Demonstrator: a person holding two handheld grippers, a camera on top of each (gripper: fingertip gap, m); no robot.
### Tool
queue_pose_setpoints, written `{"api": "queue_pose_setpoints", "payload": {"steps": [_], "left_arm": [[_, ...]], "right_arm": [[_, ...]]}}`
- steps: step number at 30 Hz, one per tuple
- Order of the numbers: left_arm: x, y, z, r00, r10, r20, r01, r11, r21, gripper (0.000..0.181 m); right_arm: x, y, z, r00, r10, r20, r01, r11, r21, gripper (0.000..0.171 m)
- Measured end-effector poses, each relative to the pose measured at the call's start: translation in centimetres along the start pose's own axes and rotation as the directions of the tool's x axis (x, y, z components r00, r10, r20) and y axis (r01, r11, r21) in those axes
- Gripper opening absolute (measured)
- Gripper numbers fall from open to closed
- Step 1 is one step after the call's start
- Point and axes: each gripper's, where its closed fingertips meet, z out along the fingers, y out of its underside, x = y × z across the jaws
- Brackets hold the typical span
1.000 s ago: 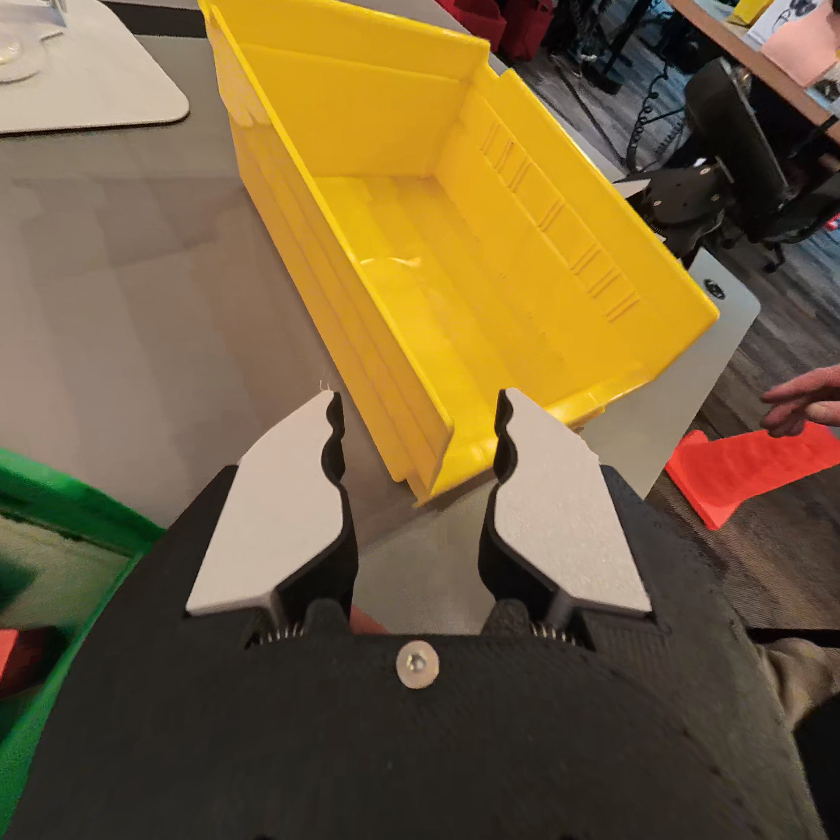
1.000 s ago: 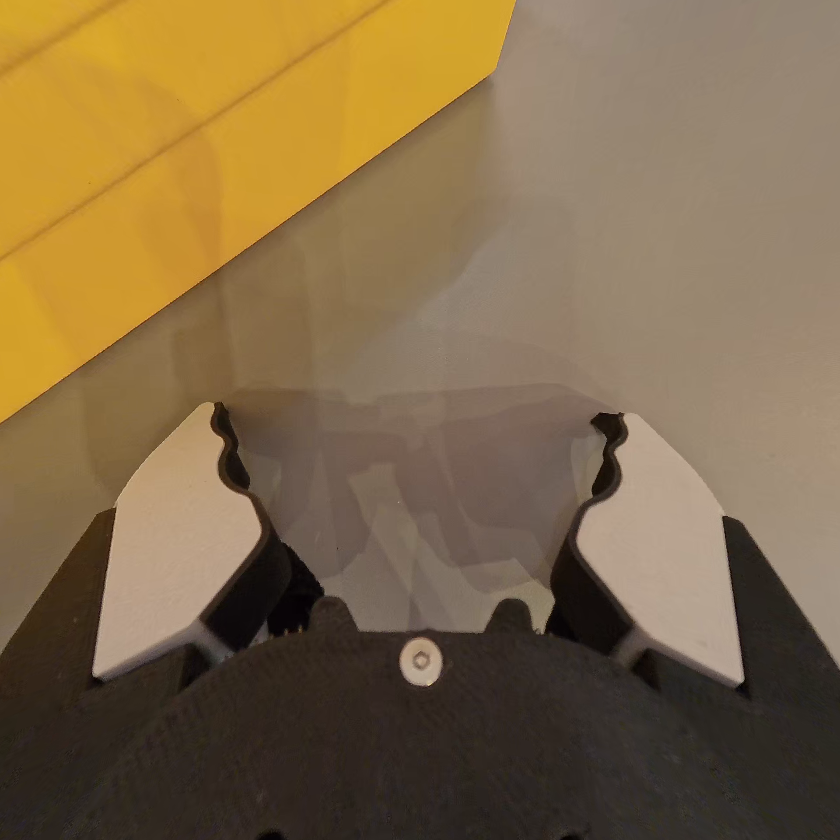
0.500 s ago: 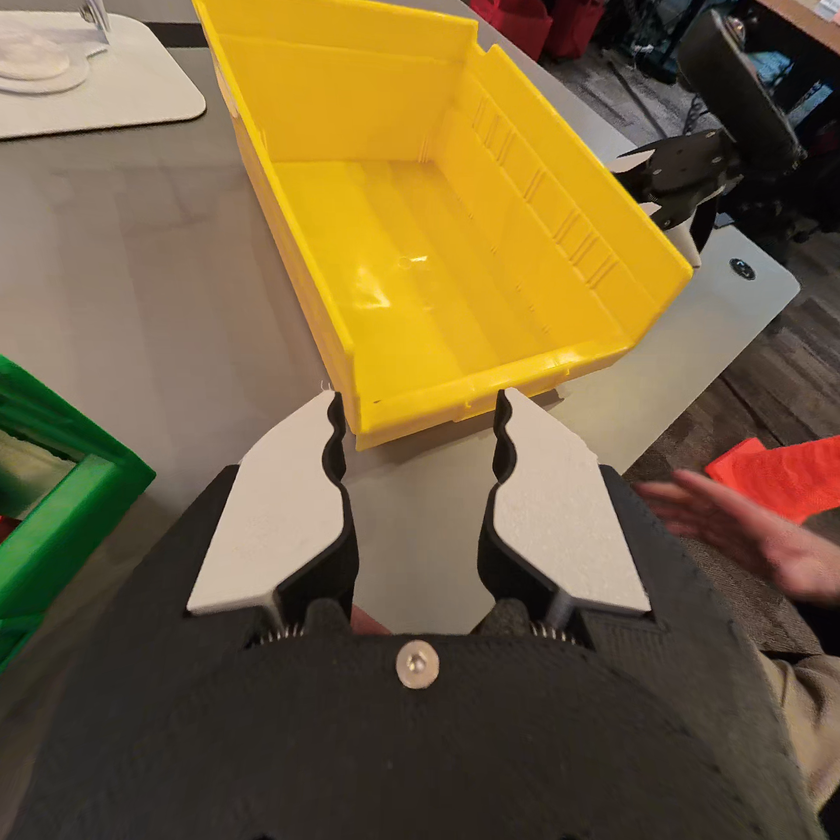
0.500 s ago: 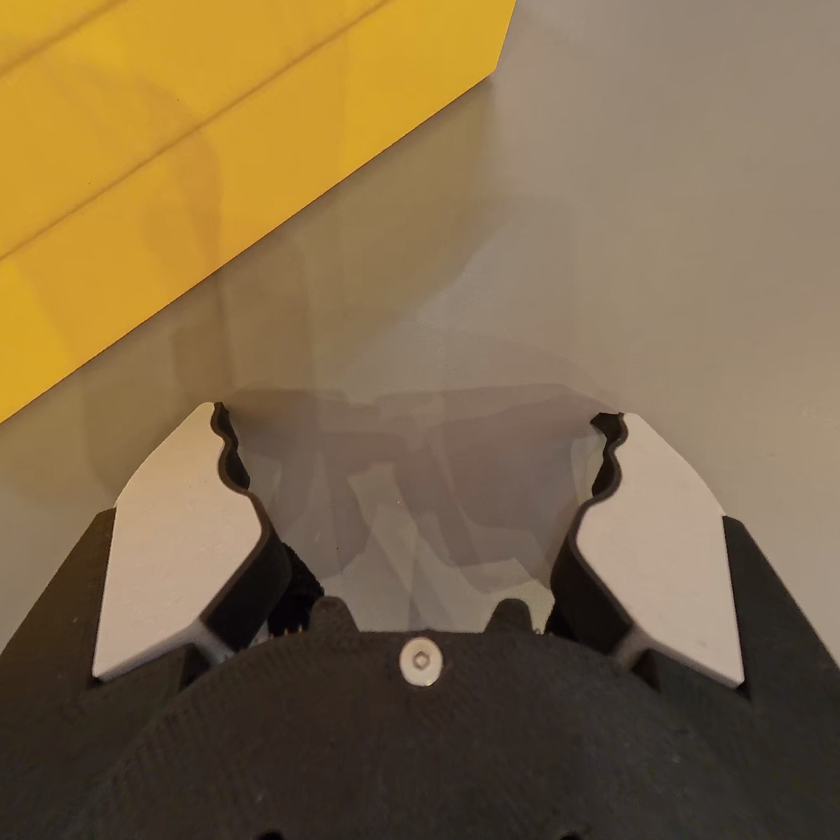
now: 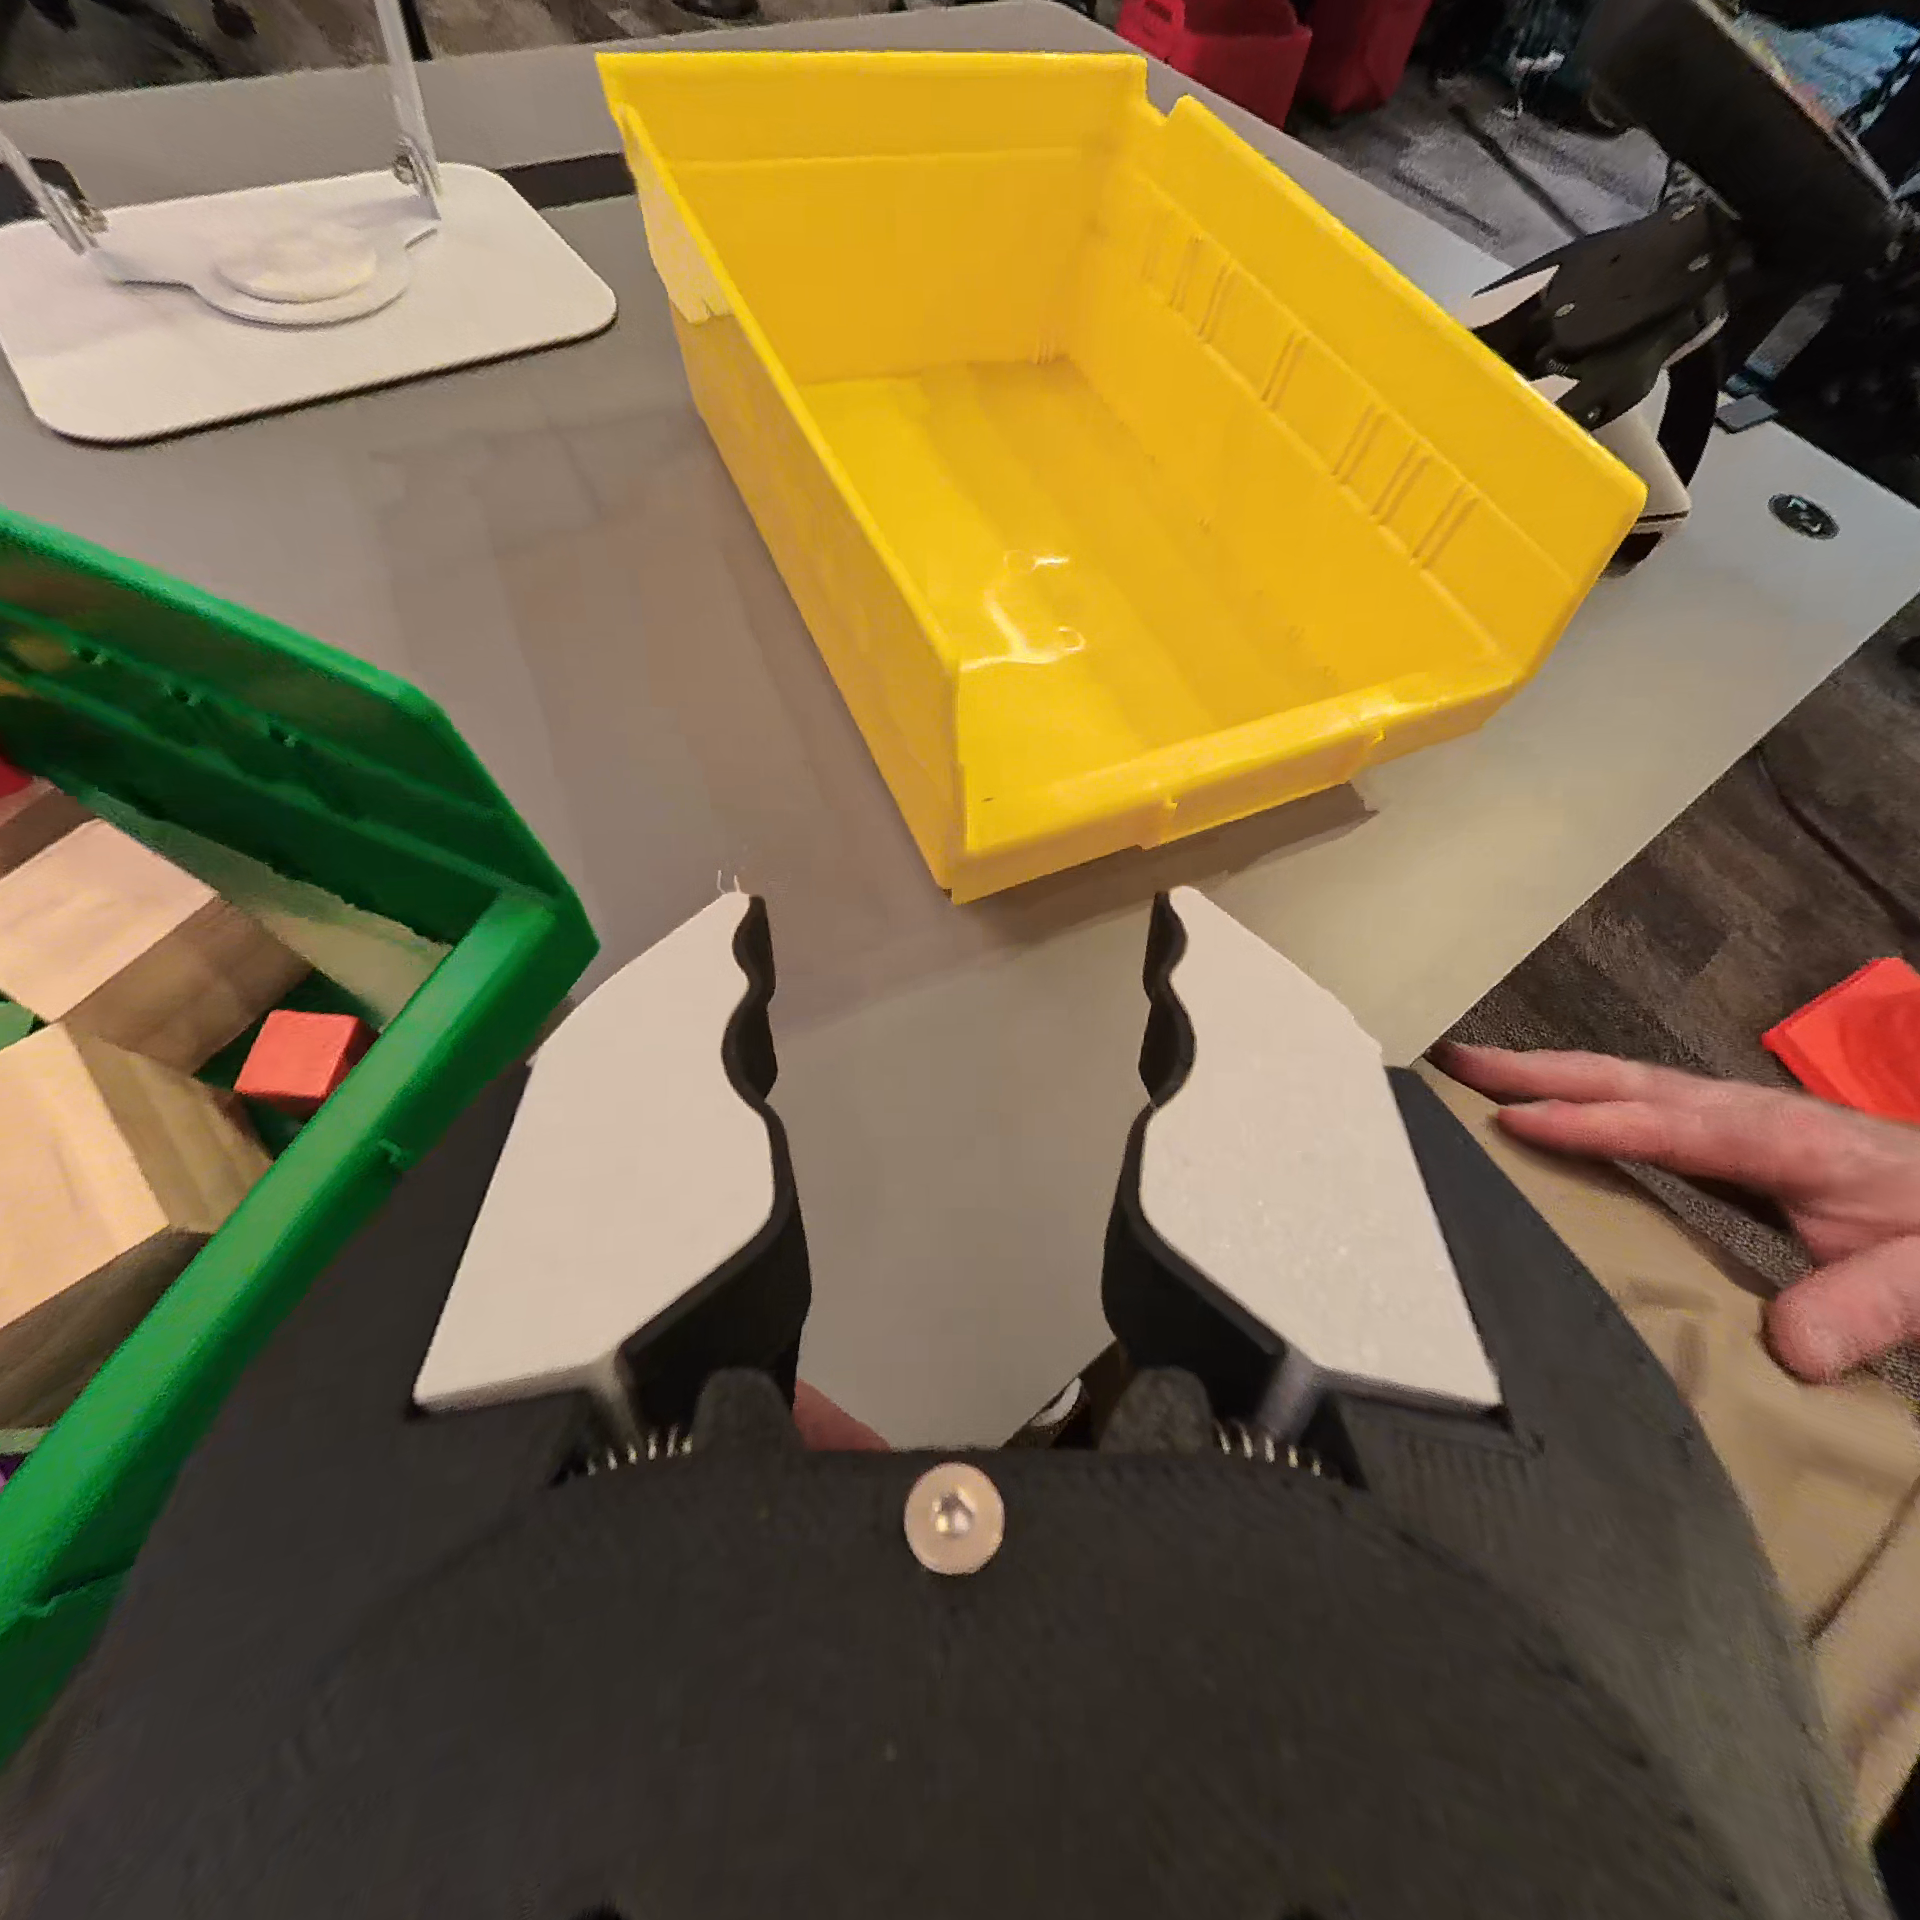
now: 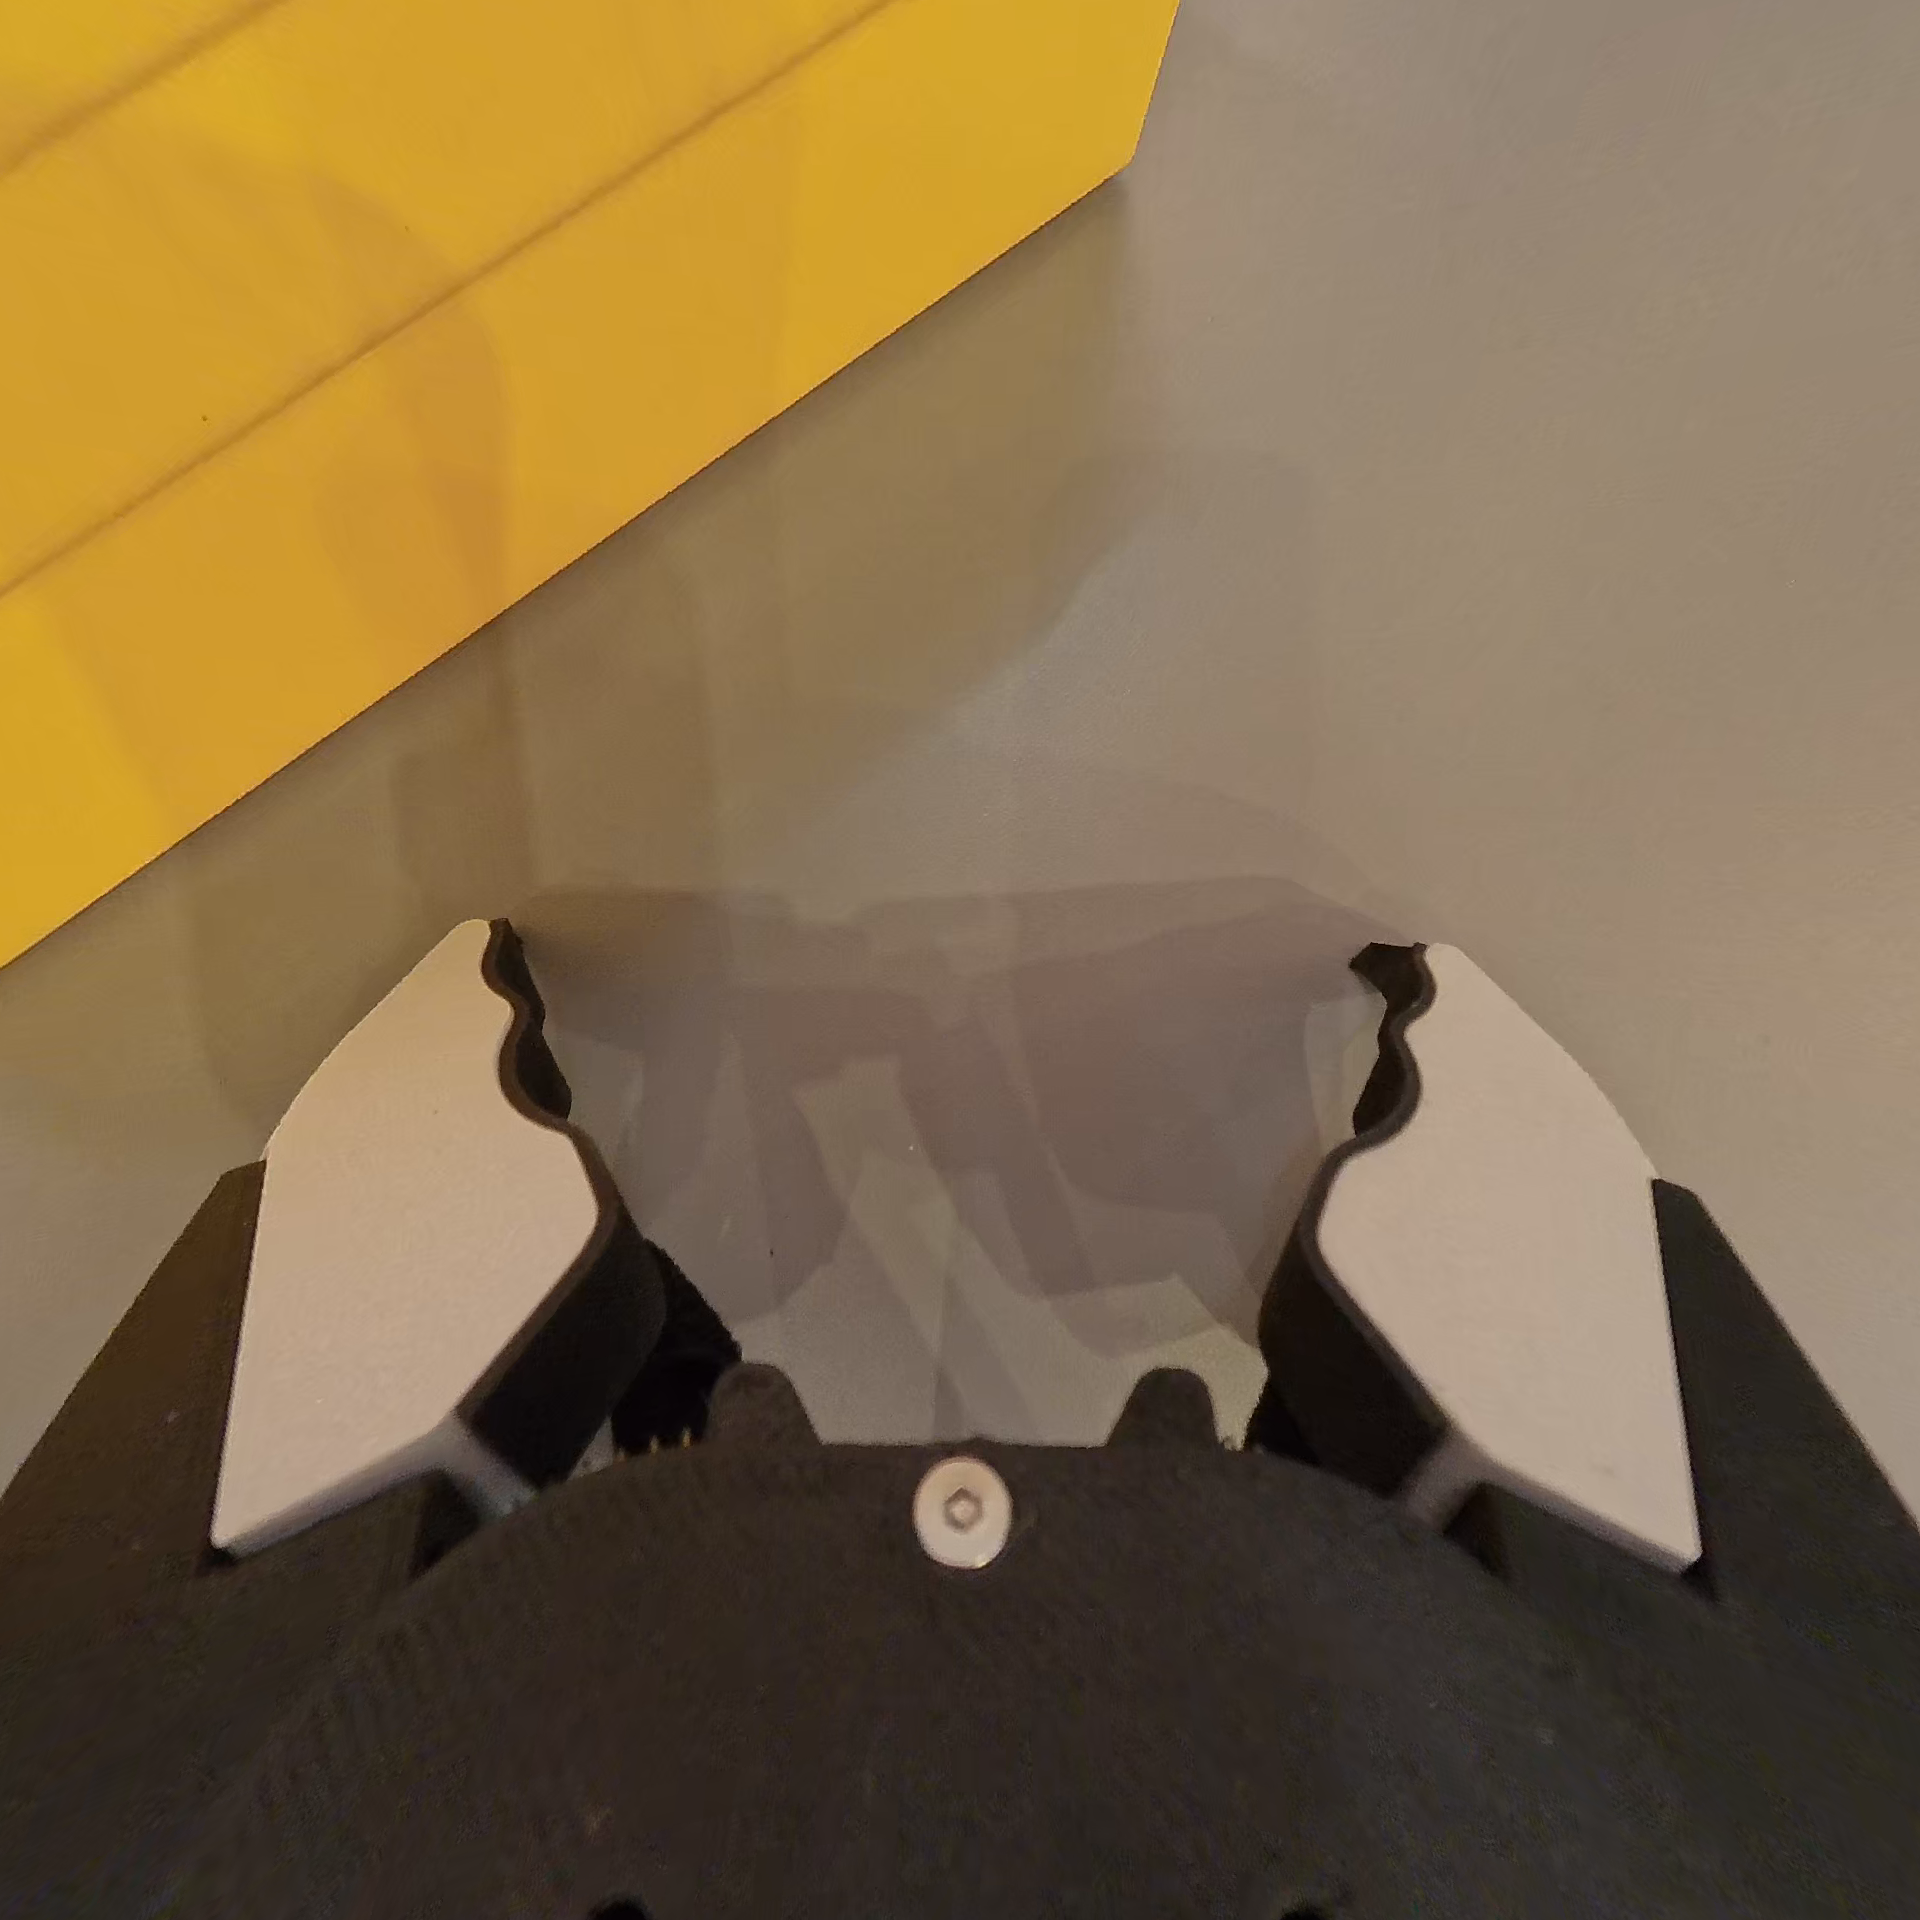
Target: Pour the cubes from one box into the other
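While the left gripper (image 5: 951, 909) hovers over the gray tabletop (image 5: 582, 623) with its 2 fingers (image 5: 623, 1143) spread and nothing between them, the empty yellow bin (image 5: 1091, 499) sits just ahead of its tips and the green bin (image 5: 312, 727) lies to its left, holding pale wooden cubes (image 5: 114, 935) and 1 small red cube (image 5: 296, 1055). The right gripper (image 6: 951, 935) rests low by the yellow bin's outer wall (image 6: 416, 364), possibly touching the tabletop (image 6: 1455, 520), fingers (image 6: 416, 1195) wide apart and empty. A person's bare hand (image 5: 1714, 1143) reaches in at the right, beside the left gripper.
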Motion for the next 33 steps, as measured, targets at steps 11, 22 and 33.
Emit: {"api": "queue_pose_setpoints", "payload": {"steps": [11,22,33], "left_arm": [[-1.7,-1.7,-1.7,0.985,0.154,0.077,-0.159,0.984,0.074,0.070],[-11.9,-5.4,-11.0,0.959,0.045,0.278,-0.087,0.986,0.140,0.067],[-16.1,-0.8,-13.3,0.947,-0.111,0.300,0.062,0.983,0.170,0.062]], "right_arm": [[0.0,0.0,0.0,1.000,0.000,0.000,0.000,1.000,0.000,0.142],[0.0,0.0,0.0,1.000,0.000,0.000,0.000,1.000,0.000,0.142],[0.0,0.0,0.0,1.000,-0.001,0.001,0.001,1.000,0.000,0.142]]}}
